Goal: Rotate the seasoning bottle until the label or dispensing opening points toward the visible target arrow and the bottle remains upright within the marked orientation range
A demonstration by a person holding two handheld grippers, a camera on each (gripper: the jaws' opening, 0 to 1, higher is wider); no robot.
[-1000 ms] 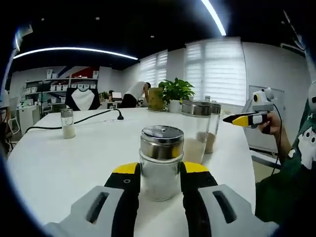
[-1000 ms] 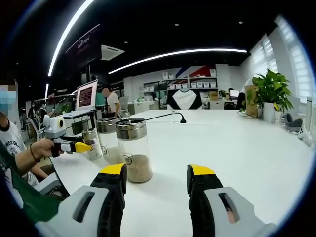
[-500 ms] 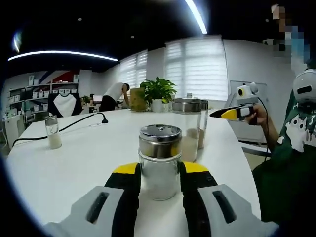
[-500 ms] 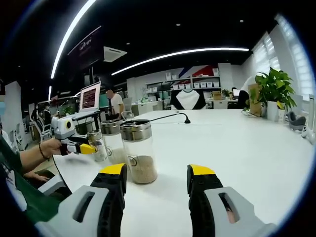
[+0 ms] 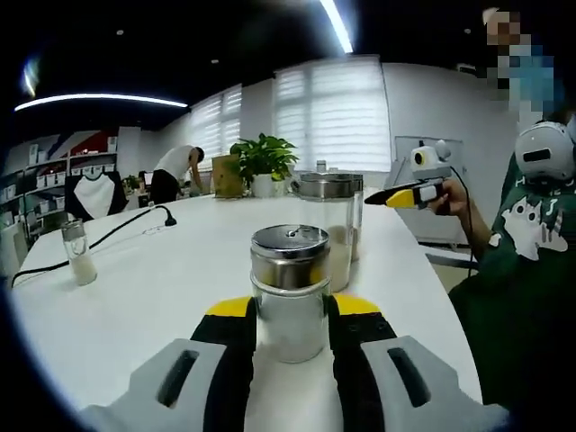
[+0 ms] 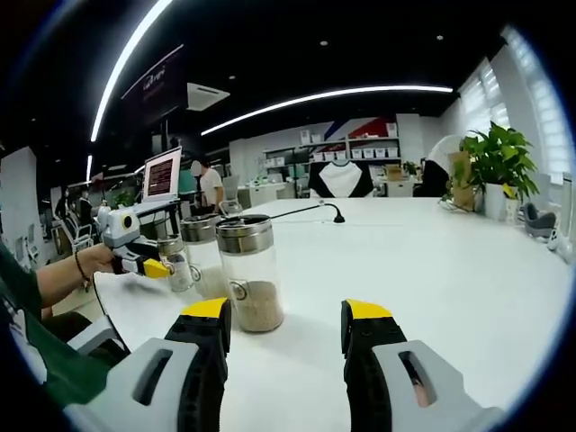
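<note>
The seasoning bottle (image 5: 289, 270), a small glass shaker with a perforated metal lid and pale powder inside, stands upright on the white table (image 5: 153, 297). My left gripper (image 5: 290, 313) is shut on it, its yellow-tipped jaws pressing the glass from both sides. In the right gripper view the same bottle (image 6: 178, 263) appears small at the left, held by the left gripper (image 6: 153, 267). My right gripper (image 6: 286, 322) is open above the table with nothing between its jaws. It also shows at the right of the left gripper view as the right gripper (image 5: 398, 195), held in a hand.
Two taller metal-lidded jars (image 5: 328, 225) stand just behind the bottle; one jar (image 6: 247, 274) holds brown grains. Another small shaker (image 5: 78, 255) and a black cable (image 5: 117, 236) lie at the far left. A potted plant (image 5: 261, 164) sits at the back. The person's green sleeve (image 5: 513, 288) is at the right.
The left gripper view has swung steadily, so the room slides leftward while the bottle stays fixed between the jaws. The right gripper has barely moved.
</note>
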